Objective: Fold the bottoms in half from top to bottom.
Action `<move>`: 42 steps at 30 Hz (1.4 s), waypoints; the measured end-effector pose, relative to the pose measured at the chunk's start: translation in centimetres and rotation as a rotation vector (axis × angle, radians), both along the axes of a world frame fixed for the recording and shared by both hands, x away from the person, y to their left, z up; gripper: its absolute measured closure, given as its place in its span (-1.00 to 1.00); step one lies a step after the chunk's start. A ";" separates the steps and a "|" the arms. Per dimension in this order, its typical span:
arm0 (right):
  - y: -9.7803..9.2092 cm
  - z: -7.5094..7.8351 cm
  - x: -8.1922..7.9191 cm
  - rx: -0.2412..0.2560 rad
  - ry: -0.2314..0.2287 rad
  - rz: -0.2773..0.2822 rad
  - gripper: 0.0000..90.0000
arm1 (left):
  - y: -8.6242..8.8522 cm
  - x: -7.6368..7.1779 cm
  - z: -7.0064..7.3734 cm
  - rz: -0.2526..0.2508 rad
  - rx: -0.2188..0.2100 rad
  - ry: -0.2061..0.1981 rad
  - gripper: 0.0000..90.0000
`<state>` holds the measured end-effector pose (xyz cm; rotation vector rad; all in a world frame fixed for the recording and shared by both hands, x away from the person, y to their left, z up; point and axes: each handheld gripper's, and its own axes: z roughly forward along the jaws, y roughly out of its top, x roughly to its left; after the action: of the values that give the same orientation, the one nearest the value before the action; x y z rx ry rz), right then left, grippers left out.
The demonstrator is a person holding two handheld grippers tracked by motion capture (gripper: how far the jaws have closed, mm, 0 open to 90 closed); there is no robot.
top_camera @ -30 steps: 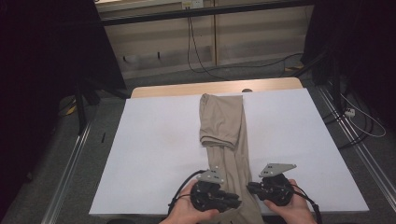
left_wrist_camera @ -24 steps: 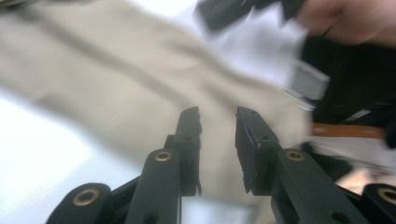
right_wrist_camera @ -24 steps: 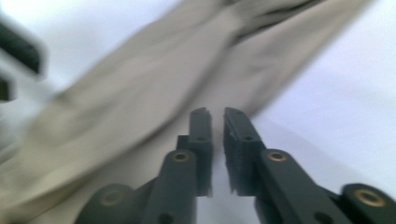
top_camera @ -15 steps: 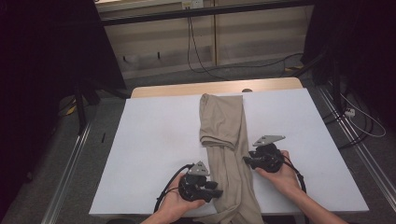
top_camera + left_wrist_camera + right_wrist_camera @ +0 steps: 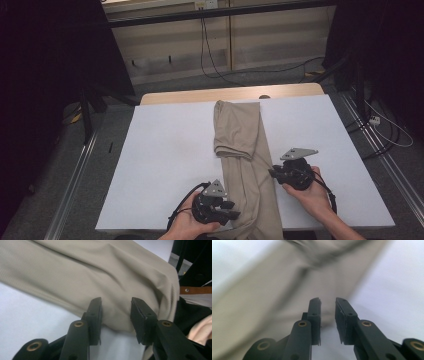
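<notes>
Beige trousers lie lengthwise down the middle of the white table top, with the far part folded back on itself and the near end hanging over the front edge. My left gripper is at the cloth's left edge near the table front, open. In the left gripper view the left gripper has its jaws apart right at the trousers. My right gripper is at the cloth's right edge, farther in. In the right gripper view the right gripper is narrowly open over the blurred trousers.
A strip of wooden table shows beyond the white top. Metal rails run along both sides on the floor, and cables lie at the right. The white surface stretches wide on both sides of the cloth.
My right gripper has moved away from the front edge, up along the right side of the trousers. My left gripper has shifted slightly left and nearer. The trousers look unchanged.
</notes>
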<state>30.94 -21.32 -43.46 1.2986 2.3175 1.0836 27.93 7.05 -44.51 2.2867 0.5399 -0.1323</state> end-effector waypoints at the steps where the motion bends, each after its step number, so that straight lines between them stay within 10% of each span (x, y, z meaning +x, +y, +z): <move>1: 0.4 0.2 -0.4 0.038 0.013 0.031 0.61 | 0.0 -0.1 0.0 -0.004 0.005 -0.004 0.38; 8: 3.8 -1.3 -1.2 0.034 0.099 0.126 0.32 | -0.2 -0.2 0.1 -0.014 0.004 -0.007 0.38; 11: 4.2 -1.4 -0.9 0.045 0.093 0.130 0.91 | -0.1 -0.1 0.0 -0.011 0.001 0.000 0.38; 22: 0.8 0.6 -1.6 0.147 0.076 0.062 1.00 | -0.8 -0.4 0.8 -0.018 -0.015 0.006 0.32; 42: -2.1 -0.2 -3.3 0.037 0.122 0.007 0.97 | -2.2 -2.0 0.3 -0.084 0.001 0.031 0.22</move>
<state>27.68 -23.44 -43.69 1.4079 2.4018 1.0834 25.96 4.81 -44.21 2.3125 0.4595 -0.2087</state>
